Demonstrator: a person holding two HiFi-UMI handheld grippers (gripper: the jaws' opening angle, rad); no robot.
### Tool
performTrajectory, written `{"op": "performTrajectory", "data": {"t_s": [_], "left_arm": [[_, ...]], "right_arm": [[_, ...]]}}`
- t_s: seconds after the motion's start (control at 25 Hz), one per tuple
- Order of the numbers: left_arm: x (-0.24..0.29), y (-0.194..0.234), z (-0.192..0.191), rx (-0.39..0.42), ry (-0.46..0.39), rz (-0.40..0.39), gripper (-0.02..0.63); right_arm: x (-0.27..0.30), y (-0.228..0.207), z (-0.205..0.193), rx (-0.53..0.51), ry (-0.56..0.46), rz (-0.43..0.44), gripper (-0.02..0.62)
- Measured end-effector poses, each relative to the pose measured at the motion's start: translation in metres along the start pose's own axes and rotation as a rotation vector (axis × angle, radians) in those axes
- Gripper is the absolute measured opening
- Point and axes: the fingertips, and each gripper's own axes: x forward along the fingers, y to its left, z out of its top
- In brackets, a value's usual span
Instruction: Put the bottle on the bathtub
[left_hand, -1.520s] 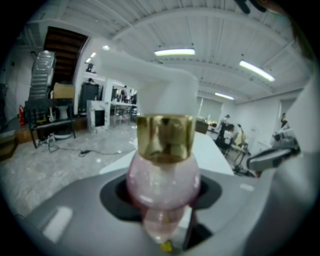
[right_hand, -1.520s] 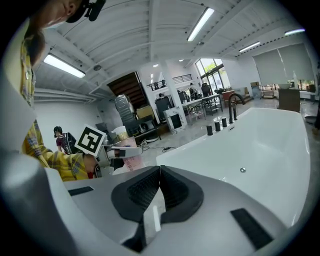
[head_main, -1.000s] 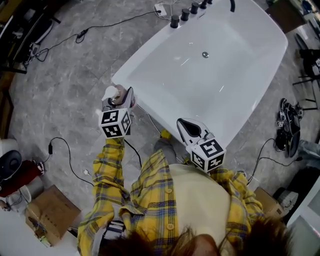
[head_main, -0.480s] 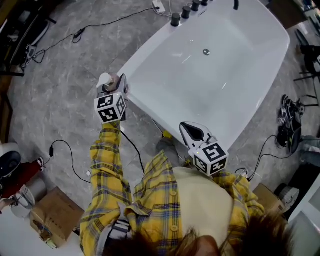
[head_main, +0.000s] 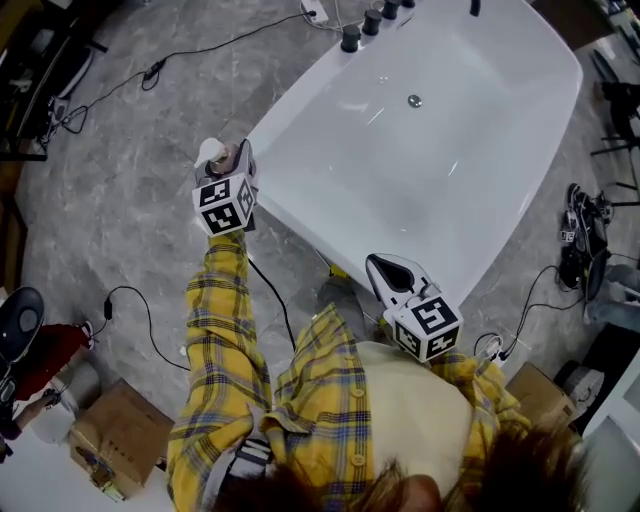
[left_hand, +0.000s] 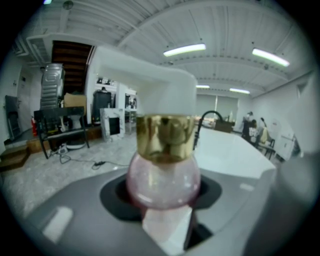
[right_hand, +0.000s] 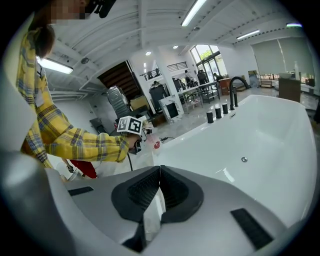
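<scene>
A pink round bottle with a gold collar and a white pump top stands upright between the jaws of my left gripper, which is shut on its body. In the head view the bottle hangs just left of the near left corner of the white bathtub, over the floor beside the rim. My right gripper is by the tub's near rim with its jaws together and nothing in them; its pads meet in the right gripper view. The tub's basin lies ahead of it.
Black taps stand on the tub's far end and a drain sits in its floor. Cables trail over the grey stone floor. A cardboard box and a red object lie at lower left, more gear at right.
My left gripper has carried the bottle farther out and a little left along the tub's near left corner. The right gripper has hardly moved.
</scene>
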Motion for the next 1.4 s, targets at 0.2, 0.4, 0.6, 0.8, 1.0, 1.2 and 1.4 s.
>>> {"op": "performTrajectory", "data": {"t_s": [0.2,0.4,0.6,0.8,1.0,1.2,1.4], "left_arm": [[0.012,0.007,-0.004,-0.004,-0.002,0.021,0.218],[0.017,0.009,-0.004,0.008,-0.003,0.010,0.218],[0.018,0.007,-0.003,0.064,-0.021,-0.004,0.219],[0.018,0.005,-0.004,0.096,-0.038,0.007,0.222],[0.017,0.008,-0.006,0.062,-0.022,0.048,0.229],[0.017,0.007,-0.006,0.045,-0.018,0.068,0.255],[0.008,0.007,-0.004,0.035,-0.014,0.068,0.270]], "right_arm": [[0.002,-0.002,-0.005,0.011,0.015,-0.002,0.014],[0.002,0.005,-0.005,0.010,0.025,-0.006,0.014],[0.000,0.004,-0.008,0.019,0.025,-0.024,0.014],[0.000,0.001,-0.010,0.032,0.026,-0.028,0.014],[0.001,0.005,-0.011,0.033,0.024,-0.019,0.015],[0.001,0.004,-0.008,0.053,0.016,-0.018,0.014],[0.000,0.005,-0.006,0.088,-0.012,-0.012,0.014]]}}
